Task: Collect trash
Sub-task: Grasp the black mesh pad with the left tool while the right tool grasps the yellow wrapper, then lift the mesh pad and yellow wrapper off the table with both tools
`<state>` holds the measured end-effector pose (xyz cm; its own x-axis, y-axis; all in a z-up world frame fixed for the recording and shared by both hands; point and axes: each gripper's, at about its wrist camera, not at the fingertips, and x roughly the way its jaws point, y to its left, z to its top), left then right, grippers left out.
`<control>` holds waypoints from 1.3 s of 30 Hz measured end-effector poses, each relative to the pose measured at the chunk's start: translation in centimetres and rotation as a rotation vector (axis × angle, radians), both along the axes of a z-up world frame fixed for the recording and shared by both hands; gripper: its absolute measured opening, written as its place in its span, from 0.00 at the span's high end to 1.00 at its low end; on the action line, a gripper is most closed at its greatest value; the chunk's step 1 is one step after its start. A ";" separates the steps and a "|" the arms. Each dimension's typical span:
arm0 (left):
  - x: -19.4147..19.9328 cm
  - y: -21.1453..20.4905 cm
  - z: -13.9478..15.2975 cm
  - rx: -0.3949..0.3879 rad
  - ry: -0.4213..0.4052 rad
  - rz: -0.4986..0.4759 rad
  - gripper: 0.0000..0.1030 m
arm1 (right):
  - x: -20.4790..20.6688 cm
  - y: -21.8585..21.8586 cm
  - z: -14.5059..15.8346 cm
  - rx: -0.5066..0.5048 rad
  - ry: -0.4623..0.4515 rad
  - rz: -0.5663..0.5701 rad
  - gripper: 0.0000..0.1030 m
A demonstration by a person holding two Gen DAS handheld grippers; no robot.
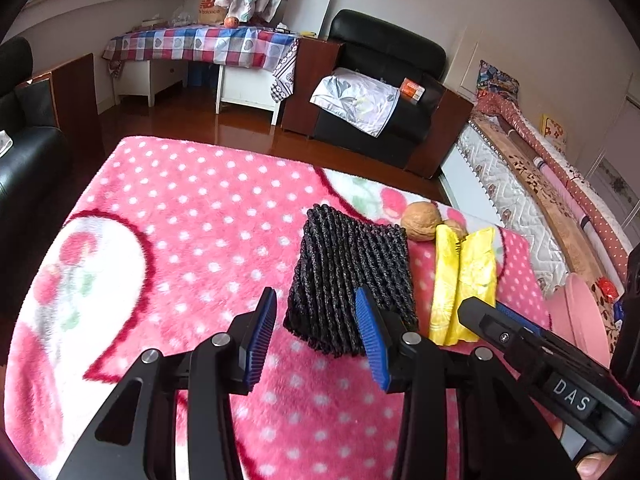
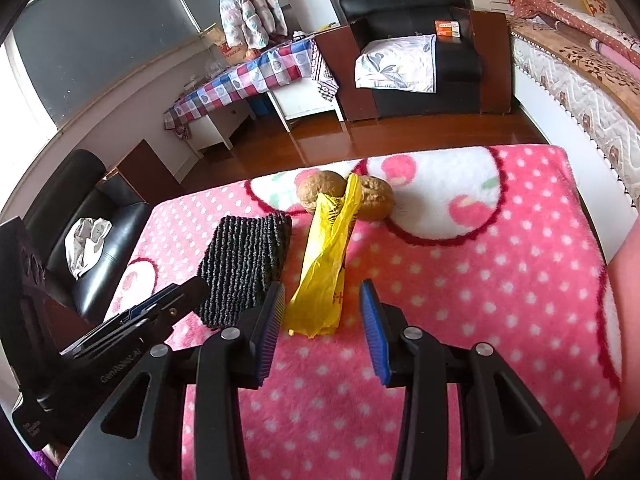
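Closest to the cameras are the two hand-held grippers, both hanging over a fluffy pink polka-dot blanket (image 2: 480,280). The left gripper (image 1: 316,332) has its blue pads spread apart with nothing clamped; the near corner of a dark knitted-looking mesh piece (image 1: 352,276) sits just ahead of the gap, slightly toward its right finger. The right gripper (image 2: 324,328) is parted too, nothing pinched, and the near end of a crumpled yellow plastic bag (image 2: 326,264) lies right in front of the opening, closer to its left finger. The mesh piece and the yellow bag lie side by side, near each other on the blanket. At the bag's far end are two walnuts (image 2: 320,194), one on either side of it, touching or nearly so, can't tell for sure. Beyond the blanket edge there's brown shiny floor, then a black armchair (image 2: 412,36) with a flowery cloth draped over its seat, and a table under a checked tablecloth (image 1: 200,44) by the wall.
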<state>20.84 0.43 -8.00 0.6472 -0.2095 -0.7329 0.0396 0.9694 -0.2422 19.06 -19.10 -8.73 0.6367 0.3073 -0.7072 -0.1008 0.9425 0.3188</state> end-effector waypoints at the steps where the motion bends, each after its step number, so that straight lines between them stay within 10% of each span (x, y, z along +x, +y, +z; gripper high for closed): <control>1: 0.2 0.0 -0.2 0.003 0.003 0.000 0.61 | 0.1 0.0 -0.1 -0.003 0.000 0.000 0.62; 11: 0.6 -0.5 -0.9 0.018 0.006 -0.007 0.89 | 0.6 0.1 -1.4 -0.015 0.031 0.019 0.66; 20: -1.0 -0.1 0.0 -0.019 -0.001 -0.005 0.92 | -0.7 -0.2 -0.5 -0.038 0.001 0.048 0.89; 39: -7.4 -0.2 3.0 -0.058 -0.049 -0.017 0.92 | -5.0 -2.7 2.0 0.020 -0.025 0.051 0.92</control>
<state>13.47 0.27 -4.98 0.6782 -0.2620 -0.6866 0.0694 0.9530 -0.2951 14.03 -21.77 -6.69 0.6373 0.3534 -0.6848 -0.1562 0.9294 0.3342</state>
